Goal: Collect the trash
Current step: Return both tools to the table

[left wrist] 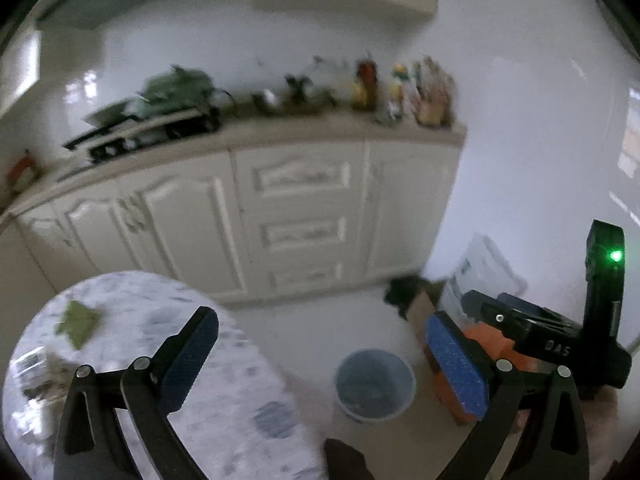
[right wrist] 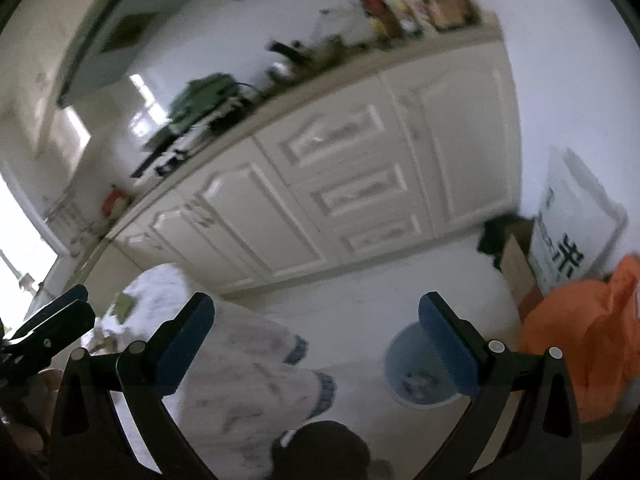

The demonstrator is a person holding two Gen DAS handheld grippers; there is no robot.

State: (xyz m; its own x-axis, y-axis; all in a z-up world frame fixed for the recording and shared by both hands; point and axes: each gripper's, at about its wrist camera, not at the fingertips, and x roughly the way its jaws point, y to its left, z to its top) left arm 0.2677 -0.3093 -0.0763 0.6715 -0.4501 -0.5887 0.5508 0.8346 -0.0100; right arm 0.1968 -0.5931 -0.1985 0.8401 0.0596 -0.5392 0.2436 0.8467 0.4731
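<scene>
A pale blue waste bin (left wrist: 374, 384) stands on the floor below and ahead of both grippers, with some scraps inside. My left gripper (left wrist: 324, 360) is open, its blue pads wide apart with nothing between them. My right gripper (right wrist: 316, 346) is also open and empty, and the bin (right wrist: 416, 390) shows partly behind its right finger. On the round table (left wrist: 168, 312) at the left lie a green scrap (left wrist: 78, 324) and crumpled wrappers (left wrist: 36, 368). Both views are blurred.
Cream kitchen cabinets (left wrist: 296, 216) with a cluttered counter run across the back. An orange bag (right wrist: 592, 328), a cardboard box (right wrist: 516, 264) and a white carton (right wrist: 576, 216) stand right of the bin. A dark rounded object (right wrist: 320, 448) sits at the table's near edge.
</scene>
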